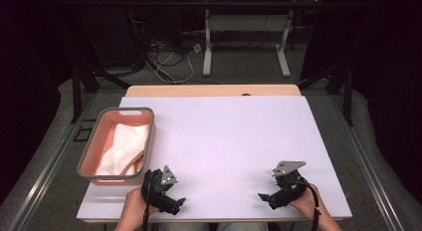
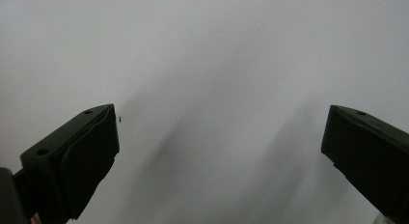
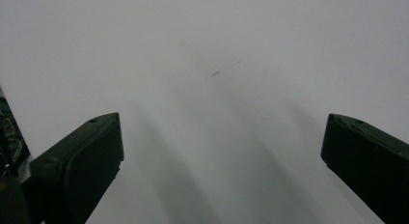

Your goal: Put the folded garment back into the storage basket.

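Farthest left sat the pink basket [image 1: 92, 144], grey-rimmed and on the left edge of the white table [image 1: 229, 141], with its long side running away from you. Inside the basket lay a white cloth [image 1: 124, 149], crumpled and bunched toward the basket's right wall, and a bare strip of the pink floor showed along the left wall. A slot handle was cut into the basket's far end.

Just right of the basket's near corner, you held the left gripper [image 1: 174, 203] low over the table, close to the near edge, with its grey three-cornered plate up and its tips pointing away from the basket toward the table's middle. Your left hand [image 1: 133, 208] wrapped its body, just in front of the basket's near end. In the left gripper view its jaws stood wide apart with nothing but plain white table between them, and one tiny dark speck lay beside the left jaw.

Well right of the basket, across a broad stretch of table, you held the right gripper [image 1: 268, 196] in your right hand [image 1: 306, 201], its tips turned back toward the basket. Its jaws too stood wide apart over bare table, with nothing between them; a faint scratch marked the surface ahead of them.
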`<state>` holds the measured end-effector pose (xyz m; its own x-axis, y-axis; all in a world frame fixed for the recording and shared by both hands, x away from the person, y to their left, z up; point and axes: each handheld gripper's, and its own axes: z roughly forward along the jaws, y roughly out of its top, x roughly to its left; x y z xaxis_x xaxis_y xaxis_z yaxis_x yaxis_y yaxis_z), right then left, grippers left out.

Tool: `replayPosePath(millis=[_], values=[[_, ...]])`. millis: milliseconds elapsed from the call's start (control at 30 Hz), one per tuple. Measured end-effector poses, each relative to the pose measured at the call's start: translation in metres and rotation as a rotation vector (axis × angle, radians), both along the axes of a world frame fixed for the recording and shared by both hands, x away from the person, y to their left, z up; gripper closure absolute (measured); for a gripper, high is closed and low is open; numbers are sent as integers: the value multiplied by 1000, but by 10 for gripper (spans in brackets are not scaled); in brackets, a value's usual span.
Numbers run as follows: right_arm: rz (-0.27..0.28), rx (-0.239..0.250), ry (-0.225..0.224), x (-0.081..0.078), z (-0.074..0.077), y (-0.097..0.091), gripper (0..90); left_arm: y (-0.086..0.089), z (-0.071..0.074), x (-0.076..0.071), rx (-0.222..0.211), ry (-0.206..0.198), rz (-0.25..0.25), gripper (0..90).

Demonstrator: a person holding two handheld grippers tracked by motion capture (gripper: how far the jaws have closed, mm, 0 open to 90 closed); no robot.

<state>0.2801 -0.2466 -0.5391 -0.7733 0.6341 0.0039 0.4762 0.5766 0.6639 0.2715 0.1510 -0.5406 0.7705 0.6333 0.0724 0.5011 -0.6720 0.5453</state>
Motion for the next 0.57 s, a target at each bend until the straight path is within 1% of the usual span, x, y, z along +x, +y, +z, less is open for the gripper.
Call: replayPosePath(millis=[33,100,133,200,233,267,300,333,367,433,567], values=[[8,-11,-3,1,1,-1,9,0,-1,-1,1,7,-4,0],[7,-9,-2,1,1,-1,9,0,-1,-1,1,0,-4,0],[8,-11,-3,1,1,-1,8,0,-2,-2,-6,5,-4,0],[6,-12,-3,0,1,-1,8,0,-1,-2,-2,-4,-10,0],[9,-6,6,0,1,-1,8,0,-1,-2,-5,-2,-12,0],[10,-10,-5,1,0,-1,7,0,-1,-2,-11,1,-13,0],[8,-2,2,0,1,0,6,-1,-1,-2,-9,2,-14,0],[12,-12,0,1,1,-1,6,-1,-1,-1,-9,1,-15,0],[10,0,3,1,0,0,5,-1,-1,-1,-11,2,-17,0],[12,-11,-1,1,0,-1,3,-1,-1,-1,-11,2,-16,0],[11,-2,5,0,0,0,0,-2,-1,-1,-17,5,-25,0]])
